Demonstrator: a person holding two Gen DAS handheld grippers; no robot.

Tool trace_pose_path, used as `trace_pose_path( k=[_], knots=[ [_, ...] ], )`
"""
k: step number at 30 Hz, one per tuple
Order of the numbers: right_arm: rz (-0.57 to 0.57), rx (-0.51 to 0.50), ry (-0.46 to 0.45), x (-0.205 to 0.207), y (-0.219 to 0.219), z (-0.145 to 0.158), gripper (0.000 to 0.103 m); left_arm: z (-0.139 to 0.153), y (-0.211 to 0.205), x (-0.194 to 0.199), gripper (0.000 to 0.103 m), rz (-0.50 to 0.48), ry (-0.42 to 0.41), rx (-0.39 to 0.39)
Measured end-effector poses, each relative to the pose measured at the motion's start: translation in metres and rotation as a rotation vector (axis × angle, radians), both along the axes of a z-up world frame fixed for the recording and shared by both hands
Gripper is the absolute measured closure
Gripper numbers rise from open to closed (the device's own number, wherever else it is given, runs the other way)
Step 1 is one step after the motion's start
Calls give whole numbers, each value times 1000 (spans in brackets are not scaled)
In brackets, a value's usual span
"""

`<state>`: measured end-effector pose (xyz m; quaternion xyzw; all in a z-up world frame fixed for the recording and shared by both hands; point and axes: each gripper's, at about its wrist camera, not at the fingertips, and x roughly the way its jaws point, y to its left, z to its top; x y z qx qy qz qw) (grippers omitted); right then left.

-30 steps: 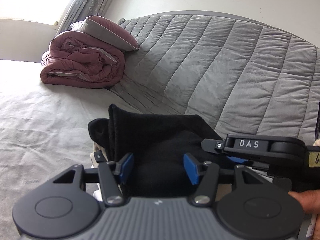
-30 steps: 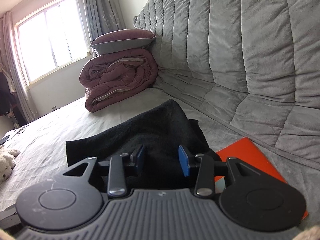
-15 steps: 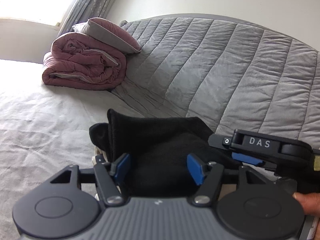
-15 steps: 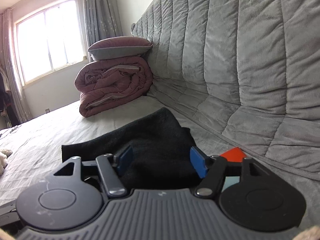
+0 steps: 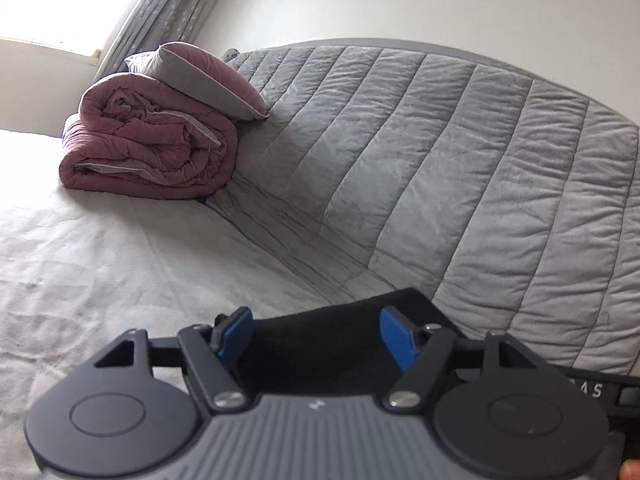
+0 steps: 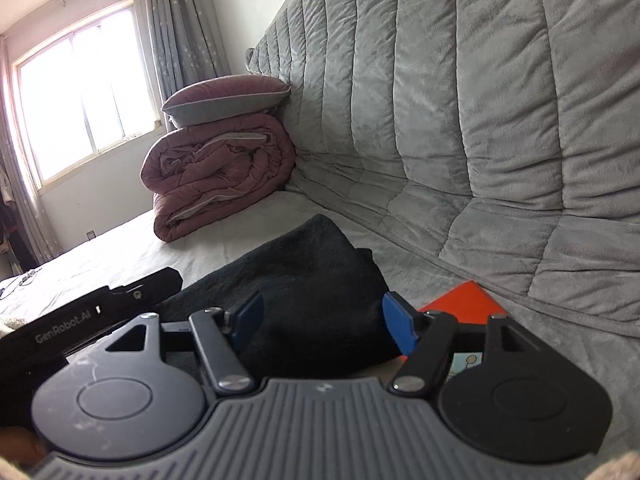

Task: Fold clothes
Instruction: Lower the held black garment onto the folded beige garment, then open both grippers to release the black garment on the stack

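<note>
A folded black garment (image 6: pixel 304 280) lies on the grey bed sheet next to the quilted headboard. In the left wrist view only its near edge (image 5: pixel 320 344) shows between the fingers. My left gripper (image 5: pixel 316 334) is open and empty, raised above the garment. My right gripper (image 6: pixel 324 322) is open and empty, just in front of the garment's near edge. The left gripper's body (image 6: pixel 88 316) shows at the left of the right wrist view.
A rolled maroon duvet (image 5: pixel 148 148) with a pillow (image 5: pixel 200 76) on top sits at the far end of the bed. The grey quilted headboard (image 5: pixel 440 160) runs along the right. An orange book (image 6: pixel 464 304) lies beside the garment. A window (image 6: pixel 80 88) is behind.
Both grippers have opened wider and pulled back from the garment. The left gripper has risen and tilted up, so less of the garment shows in its view.
</note>
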<state>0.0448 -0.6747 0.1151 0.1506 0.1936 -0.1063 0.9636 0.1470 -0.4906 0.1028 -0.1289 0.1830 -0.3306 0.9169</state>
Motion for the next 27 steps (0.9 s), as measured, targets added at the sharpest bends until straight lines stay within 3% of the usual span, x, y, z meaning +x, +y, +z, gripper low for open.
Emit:
trace_pose_path(
  k=[2, 9, 14, 19, 22, 24, 27],
  knots=[
    [-8, 7, 19, 2, -1, -3, 31, -7, -1, 6, 33, 5, 27, 25],
    [-18, 17, 22, 0, -3, -2, 28, -5, 12, 12, 32, 6, 91, -67],
    [-57, 36, -15, -9, -8, 5, 26, 9, 26, 1, 29, 61, 86, -84],
    [-67, 60, -30, -14, -8, 9, 23, 8, 42, -17, 28, 98, 140, -113],
    [-59, 40, -36, -16, -4, 13, 16, 5, 45, -33, 27, 114, 163, -95],
    [-52, 20, -41, -18, 0, 16, 2, 3, 47, -44, 25, 120, 184, -91],
    [-35, -26, -41, -24, 6, 20, 1, 2, 49, -54, 25, 115, 213, -88]
  ],
)
